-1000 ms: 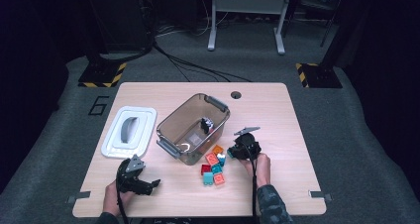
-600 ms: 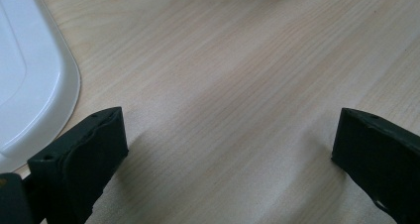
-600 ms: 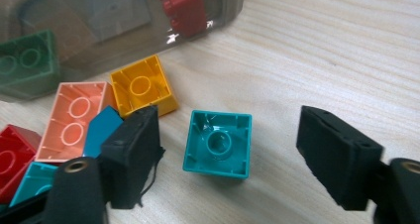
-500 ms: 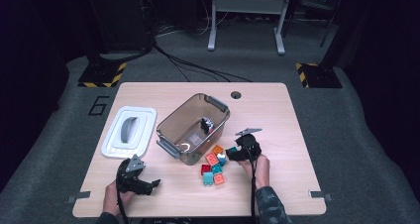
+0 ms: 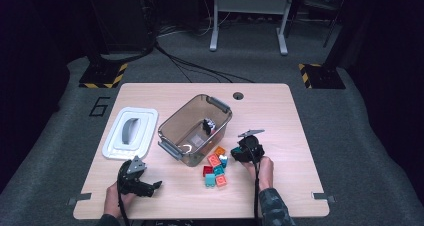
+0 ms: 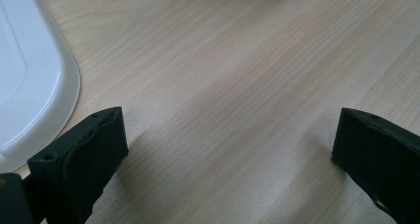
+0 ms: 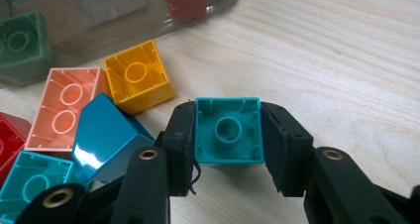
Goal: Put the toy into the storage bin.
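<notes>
One clear plastic bin [image 5: 192, 128] with grey handles stands at the middle of the high view on the wooden counter [image 5: 280, 116], lying at a slant. Inside it a small dark and white item [image 5: 208, 125] rests near its right wall; what it is cannot be told at this size. In the right gripper view, green, pale and red shapes show through the bin's wall at the upper left, blurred. A white lid [image 5: 131, 132] with a grey grip lies flat left of the bin, apart from it.

Just below the bin's right corner a cluster of loose bricks [image 5: 215, 168] sits on the counter: orange, salmon, red, blue and teal.

The right gripper [image 7: 229, 137], right of that cluster, has just been closing and pinches a teal brick [image 7: 229, 131] by two opposite sides, hollow underside toward the camera, close beside the yellow brick [image 7: 139, 76].

The left gripper [image 6: 228, 149], at lower left in the high view, holds its jaws spread wide over bare wood beside the lid's edge.
</notes>
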A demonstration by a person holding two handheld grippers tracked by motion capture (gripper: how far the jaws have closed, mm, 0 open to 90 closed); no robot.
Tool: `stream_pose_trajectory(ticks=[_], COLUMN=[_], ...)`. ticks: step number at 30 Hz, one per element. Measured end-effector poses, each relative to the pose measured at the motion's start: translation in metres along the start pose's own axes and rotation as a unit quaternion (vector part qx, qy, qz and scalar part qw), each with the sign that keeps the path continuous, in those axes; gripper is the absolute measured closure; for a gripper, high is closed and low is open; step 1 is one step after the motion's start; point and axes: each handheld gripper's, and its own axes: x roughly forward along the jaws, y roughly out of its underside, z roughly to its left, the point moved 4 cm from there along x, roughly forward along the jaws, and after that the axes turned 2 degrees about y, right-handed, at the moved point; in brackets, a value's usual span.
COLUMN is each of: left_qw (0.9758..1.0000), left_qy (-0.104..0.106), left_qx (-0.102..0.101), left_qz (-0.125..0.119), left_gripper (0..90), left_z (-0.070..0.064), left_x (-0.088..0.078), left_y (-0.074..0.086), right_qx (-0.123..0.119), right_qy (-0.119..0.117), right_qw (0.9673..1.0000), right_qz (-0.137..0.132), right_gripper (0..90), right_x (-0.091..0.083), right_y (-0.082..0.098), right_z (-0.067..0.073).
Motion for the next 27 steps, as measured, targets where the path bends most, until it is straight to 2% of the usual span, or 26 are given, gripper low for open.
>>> stream_pose_trajectory(ticks=[7, 15, 27], left_qw=[1.0000, 1.0000, 1.0000], left_qy=[-0.001, -0.001, 0.000], left_qx=[0.000, 0.000, 0.000], left_qz=[0.001, 0.001, 0.000], left_gripper=[0.4, 0.4, 0.4], left_z=[0.000, 0.000, 0.000], left_x=[0.000, 0.000, 0.000], left_y=[0.000, 0.000, 0.000], right_qx=[0.005, -0.003, -0.005], right_qy=[0.004, 0.014, 0.009], right_qw=[0.9999, 0.9999, 0.9999], right_qz=[-0.011, 0.004, 0.014], right_gripper=[58.9, 58.2, 57.6], right_x=[-0.006, 0.000, 0.004], right_y=[-0.001, 0.002, 0.001], right_z=[-0.004, -0.002, -0.004])
